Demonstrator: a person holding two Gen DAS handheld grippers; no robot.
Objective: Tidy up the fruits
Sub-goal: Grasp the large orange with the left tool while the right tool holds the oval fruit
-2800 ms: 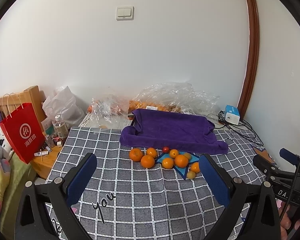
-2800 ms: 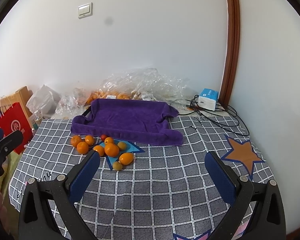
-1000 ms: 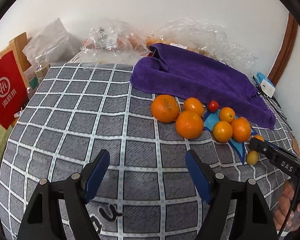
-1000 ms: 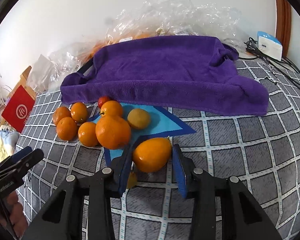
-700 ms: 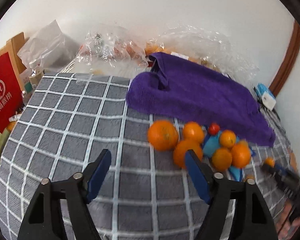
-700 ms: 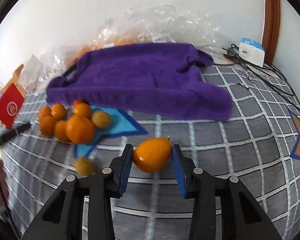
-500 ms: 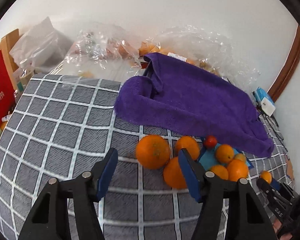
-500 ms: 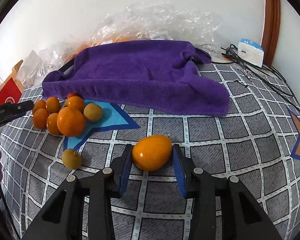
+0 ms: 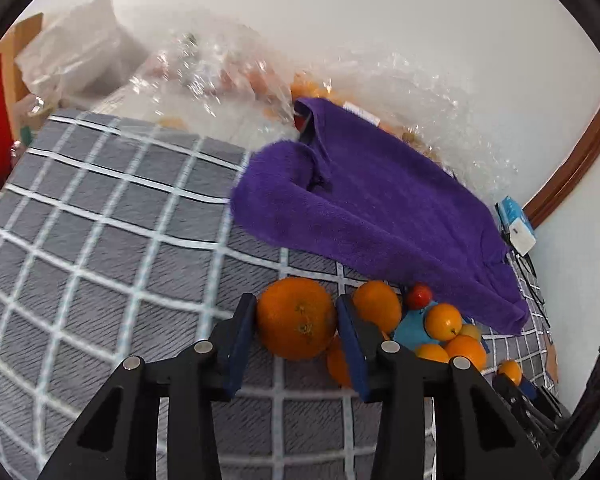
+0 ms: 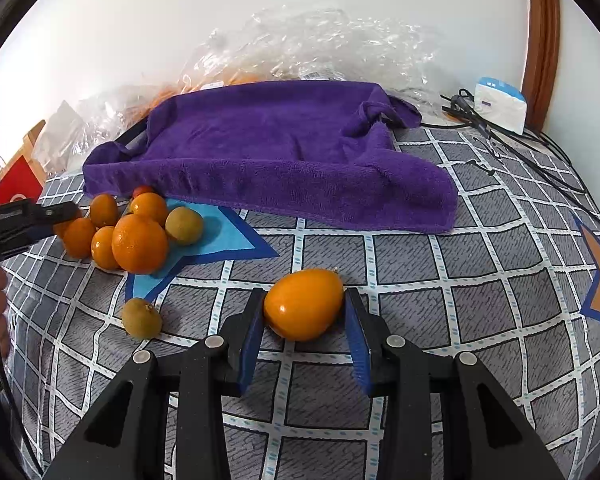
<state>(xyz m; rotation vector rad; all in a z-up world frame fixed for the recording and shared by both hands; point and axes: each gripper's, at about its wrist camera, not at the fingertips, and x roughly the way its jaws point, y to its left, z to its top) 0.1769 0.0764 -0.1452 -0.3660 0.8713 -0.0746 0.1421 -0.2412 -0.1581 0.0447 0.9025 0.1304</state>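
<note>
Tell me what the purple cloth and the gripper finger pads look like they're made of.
Purple cloth: soft towel fabric, probably microfiber or terry; matte, fuzzy pile, limp folds.
Right gripper finger pads: blue, flat, matte, likely rubber or foam on black hard plastic arms; cannot confirm which.

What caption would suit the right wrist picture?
Right claw shut on an egg-shaped orange fruit, apart from the fruit pile.

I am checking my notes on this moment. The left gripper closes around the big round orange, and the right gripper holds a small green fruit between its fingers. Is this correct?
Not quite. The left gripper does close around the big round orange, but the right wrist view shows the right gripper holding a smooth egg-shaped orange fruit. The small green fruit lies free on the cloth beside it.
</note>
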